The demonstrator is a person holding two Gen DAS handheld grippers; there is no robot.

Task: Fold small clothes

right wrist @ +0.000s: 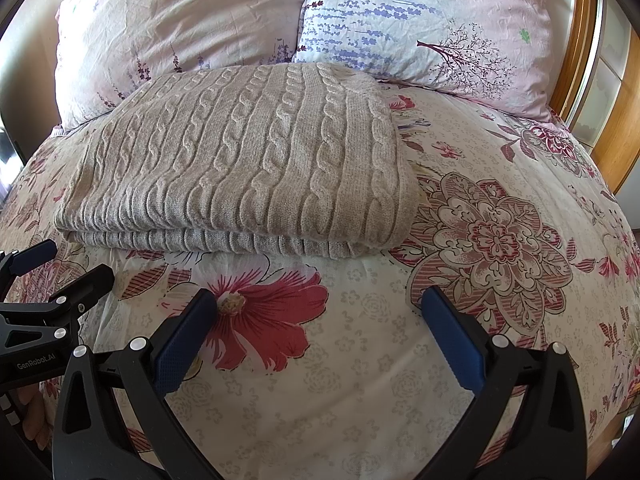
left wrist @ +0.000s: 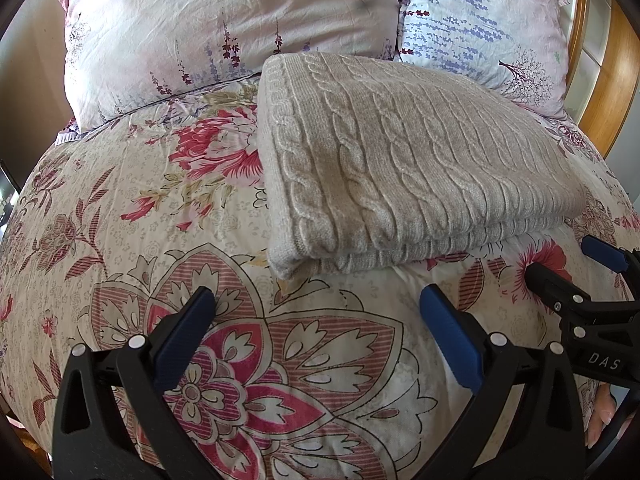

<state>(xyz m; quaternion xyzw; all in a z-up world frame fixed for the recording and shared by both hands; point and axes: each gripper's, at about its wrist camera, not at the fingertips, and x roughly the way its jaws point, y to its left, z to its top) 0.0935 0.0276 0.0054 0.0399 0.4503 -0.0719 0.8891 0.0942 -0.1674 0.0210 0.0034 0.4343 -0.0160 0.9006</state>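
Garment: a beige cable-knit sweater (left wrist: pixel 400 160), folded into a thick rectangle, lies on the floral quilted bedspread (left wrist: pixel 120 240) just in front of 2 pale floral pillows (left wrist: pixel 224 28); its far edge appears to touch them.
Fold state: at least 2 layers show along the near edge, stacked evenly in the right wrist view (right wrist: pixel 240 160); judged near completion or finished.
Left gripper: the black two-finger left gripper with blue pads (left wrist: pixel 318 312) hovers over bare bedspread near the sweater's near-left corner, fingers wide apart, holding nothing.
Right gripper: the matching right gripper (right wrist: pixel 320 312) hovers short of the near edge, fingers likewise spread and empty; it also shows at the right margin of the left view (left wrist: pixel 576 276).
Risk 1: a pad pushed forward low could catch the lower layer alone and drag it out, spoiling the aligned edge.
Risk 2: a pinch on only the top layer would peel the fold open when lifted, since loose knit stretches and slides.
Risk 3: the soft quilt yields under pressure, so a downward press could bunch bedspread fabric into the grasp along with the knit.
Risk 4: uneven lifting by the 2 grippers would let the heavy rectangle sag and unfold in the middle.
Hidden: the sweater's sleeves and underside cannot be seen.
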